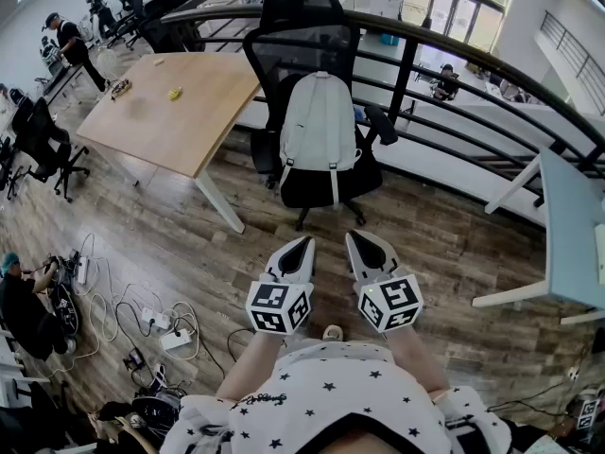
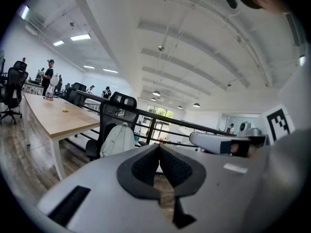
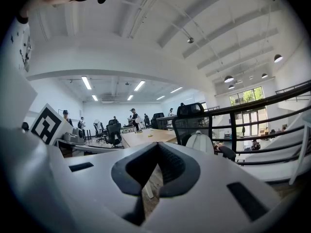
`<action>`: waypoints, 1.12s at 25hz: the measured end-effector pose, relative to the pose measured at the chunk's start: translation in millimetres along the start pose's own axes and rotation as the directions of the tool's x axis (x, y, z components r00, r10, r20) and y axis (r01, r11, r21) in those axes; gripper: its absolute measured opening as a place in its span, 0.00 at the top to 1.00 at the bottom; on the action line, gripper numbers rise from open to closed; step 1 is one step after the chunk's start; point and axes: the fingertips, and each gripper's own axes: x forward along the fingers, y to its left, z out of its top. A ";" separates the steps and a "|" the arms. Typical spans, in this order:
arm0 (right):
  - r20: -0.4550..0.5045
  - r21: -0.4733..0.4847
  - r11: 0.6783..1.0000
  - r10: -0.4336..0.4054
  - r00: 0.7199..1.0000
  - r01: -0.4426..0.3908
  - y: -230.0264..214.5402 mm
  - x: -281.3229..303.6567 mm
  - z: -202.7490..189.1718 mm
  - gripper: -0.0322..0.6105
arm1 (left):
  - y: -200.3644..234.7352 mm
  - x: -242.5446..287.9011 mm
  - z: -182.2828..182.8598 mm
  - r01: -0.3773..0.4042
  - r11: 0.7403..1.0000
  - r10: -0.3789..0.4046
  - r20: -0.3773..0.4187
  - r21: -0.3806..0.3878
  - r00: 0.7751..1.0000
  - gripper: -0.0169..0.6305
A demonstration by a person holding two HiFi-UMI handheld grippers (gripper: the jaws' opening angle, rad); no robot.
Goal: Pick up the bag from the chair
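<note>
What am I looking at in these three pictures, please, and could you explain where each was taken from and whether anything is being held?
There is no robot here: a person holds a hand-held gripper in each hand. The head view comes from a camera on the person's head, looking steeply down. It shows the left hand-held gripper and the right hand-held gripper side by side. The other two pictures come from cameras riding on those grippers, each looking along its own jaws. Both pairs of jaws are closed and hold nothing. Ahead, a pale backpack stands on a black office chair, leaning against its backrest, untouched. A wooden table stands to the left.
</note>
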 end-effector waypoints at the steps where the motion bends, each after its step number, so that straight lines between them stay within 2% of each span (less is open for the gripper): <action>1: 0.001 -0.008 1.000 0.006 1.000 -0.006 2.2 -3.3 -0.4 0.96 | -1.9 -1.5 -2.4 0.001 1.000 -0.001 -0.002 0.002 1.000 0.95; 14: -0.023 -0.044 0.996 0.080 0.997 -0.081 3.9 -6.3 -1.6 0.96 | -7.5 7.2 6.6 0.002 1.000 -0.002 0.028 0.009 1.000 0.95; 19: 0.004 0.053 0.996 0.071 0.997 -0.071 -10.6 -8.9 -3.2 0.96 | -9.8 11.7 3.8 -0.012 1.000 0.012 0.027 -0.004 1.000 0.95; 28: -0.039 0.091 0.994 0.069 0.997 -0.065 -29.1 17.6 -16.3 0.96 | 13.0 33.7 -6.4 -0.030 0.999 0.029 -0.021 -0.041 0.999 0.95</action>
